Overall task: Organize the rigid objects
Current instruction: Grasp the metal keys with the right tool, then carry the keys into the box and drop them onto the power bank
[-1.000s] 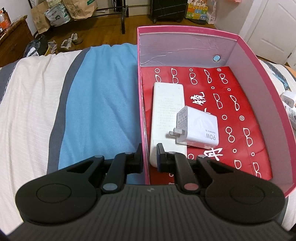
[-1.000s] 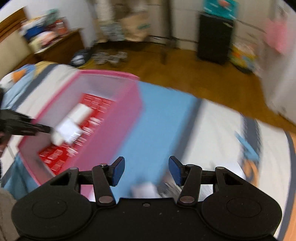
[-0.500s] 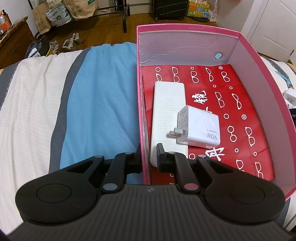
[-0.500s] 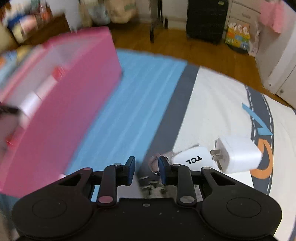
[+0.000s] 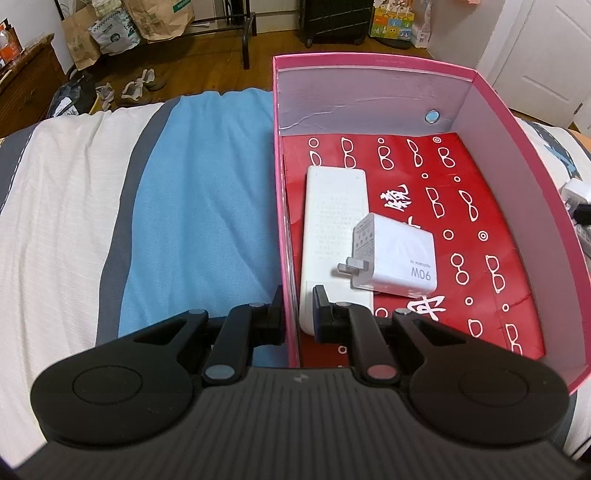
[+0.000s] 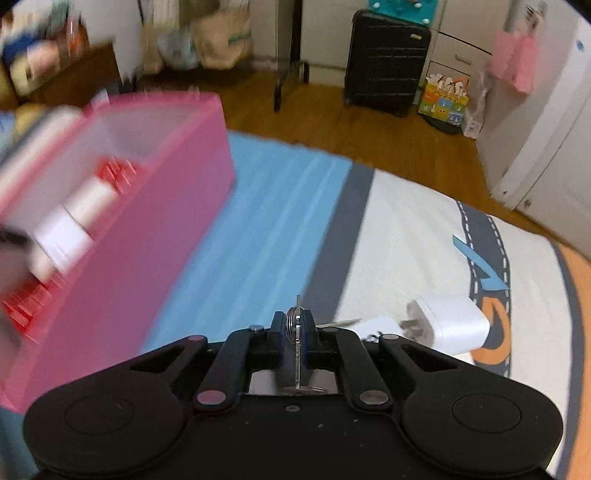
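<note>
A pink box (image 5: 517,155) with a red patterned floor sits on the bed. Inside lie a long white power bank (image 5: 334,218) and a white 90W charger (image 5: 400,258) resting partly on it. My left gripper (image 5: 297,314) is shut on the box's left wall near the front corner. In the right wrist view my right gripper (image 6: 295,332) is shut on a metal key ring with keys (image 6: 295,325), held above the bedspread. A white plug adapter (image 6: 448,323) and a white remote (image 6: 376,326) lie on the bed just right of it. The pink box (image 6: 155,251) is blurred at left.
The bedspread (image 5: 192,206) has blue, grey and cream stripes. Beyond the bed is wood floor with paper bags (image 5: 162,18), shoes (image 5: 142,83) and a black suitcase (image 6: 386,61). A white door (image 5: 546,55) stands at the right.
My right gripper swung right and down to the bed, closed on the key ring and lifted it. My left gripper kept its hold on the box wall.
</note>
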Action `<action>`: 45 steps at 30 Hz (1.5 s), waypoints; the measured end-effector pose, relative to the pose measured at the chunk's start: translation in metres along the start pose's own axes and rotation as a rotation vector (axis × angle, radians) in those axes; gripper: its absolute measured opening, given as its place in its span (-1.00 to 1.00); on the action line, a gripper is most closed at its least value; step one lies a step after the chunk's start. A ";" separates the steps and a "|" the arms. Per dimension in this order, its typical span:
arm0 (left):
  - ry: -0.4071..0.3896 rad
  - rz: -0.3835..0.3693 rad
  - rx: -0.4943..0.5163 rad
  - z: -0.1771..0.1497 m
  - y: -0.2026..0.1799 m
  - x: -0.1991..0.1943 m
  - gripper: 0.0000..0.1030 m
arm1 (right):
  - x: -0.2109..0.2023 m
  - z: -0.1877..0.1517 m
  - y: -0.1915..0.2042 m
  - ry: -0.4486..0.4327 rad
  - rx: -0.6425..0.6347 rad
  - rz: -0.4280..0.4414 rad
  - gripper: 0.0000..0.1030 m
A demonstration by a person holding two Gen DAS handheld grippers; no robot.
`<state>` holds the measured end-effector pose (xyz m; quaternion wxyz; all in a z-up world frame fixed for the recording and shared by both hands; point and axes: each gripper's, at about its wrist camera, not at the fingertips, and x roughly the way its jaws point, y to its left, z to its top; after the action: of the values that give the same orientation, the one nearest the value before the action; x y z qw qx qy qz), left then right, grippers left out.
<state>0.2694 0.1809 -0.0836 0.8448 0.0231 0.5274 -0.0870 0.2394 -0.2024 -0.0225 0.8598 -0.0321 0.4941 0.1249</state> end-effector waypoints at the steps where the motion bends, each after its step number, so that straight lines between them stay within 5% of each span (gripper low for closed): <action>1: -0.002 0.000 0.002 0.000 0.000 0.000 -0.79 | -0.010 0.004 0.002 -0.026 0.001 0.014 -0.83; 11: -0.004 0.003 0.018 0.000 -0.002 -0.001 -0.79 | -0.082 0.046 0.062 -0.220 -0.104 0.230 -0.82; 16: -0.007 -0.001 0.020 -0.001 0.000 -0.002 -0.79 | -0.068 0.071 0.099 -0.163 -0.154 0.391 -0.82; 22: -0.022 -0.032 0.050 0.009 0.007 -0.008 -0.79 | -0.026 0.105 0.144 -0.047 -0.229 0.481 -0.82; 31: -0.008 -0.039 0.055 0.015 0.010 -0.001 -0.86 | 0.038 0.111 0.180 0.069 -0.182 0.520 -0.82; 45: 0.016 -0.031 0.083 0.021 0.004 0.008 -0.85 | 0.083 0.111 0.182 0.184 -0.079 0.437 -0.80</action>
<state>0.2919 0.1816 -0.0817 0.8375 0.0504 0.5303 -0.1216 0.3281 0.0084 -0.0242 0.7617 0.0307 0.5604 0.3237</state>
